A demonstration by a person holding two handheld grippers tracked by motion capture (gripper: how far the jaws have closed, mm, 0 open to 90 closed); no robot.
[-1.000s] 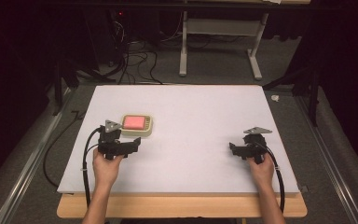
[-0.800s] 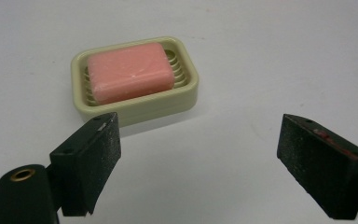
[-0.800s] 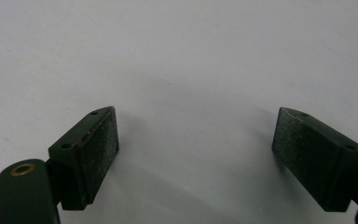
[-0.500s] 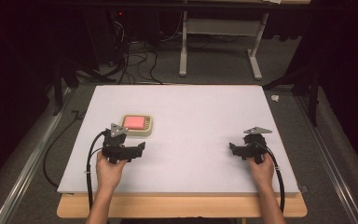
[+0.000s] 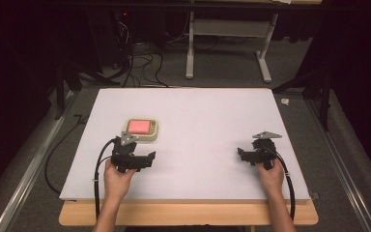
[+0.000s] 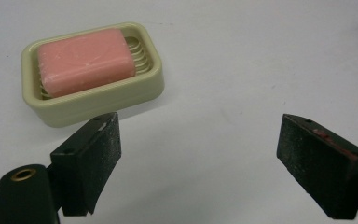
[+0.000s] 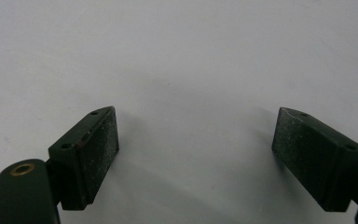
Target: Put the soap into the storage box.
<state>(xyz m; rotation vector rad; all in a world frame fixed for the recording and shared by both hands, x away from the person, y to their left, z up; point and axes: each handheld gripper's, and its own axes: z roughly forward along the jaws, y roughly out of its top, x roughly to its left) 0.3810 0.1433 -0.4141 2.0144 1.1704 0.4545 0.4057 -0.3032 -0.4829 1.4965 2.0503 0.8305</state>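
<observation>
Soap (image 5: pixel 139 126) in soap dish (image 5: pixel 152 137) on desk (image 5: pixel 198 116), left-centre in high view, just beyond left gripper (image 5: pixel 145 160); right gripper (image 5: pixel 241 154) well apart, bare desk around it, edges far; left gripper view: jaws wide open, empty, dish (image 6: pixel 98 100) ahead-left; bar (image 6: pixel 86 60) likely firm but slick, dish light and stiff; grip bar across short sides; right gripper view: jaws open, empty, plain desk (image 7: pixel 191 56) ahead.

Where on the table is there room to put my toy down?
Lots of room: the wide white stretch between the left hand-held gripper and the right hand-held gripper, and the whole far half. Crowded only at the soap dish, just beyond the left one.
</observation>
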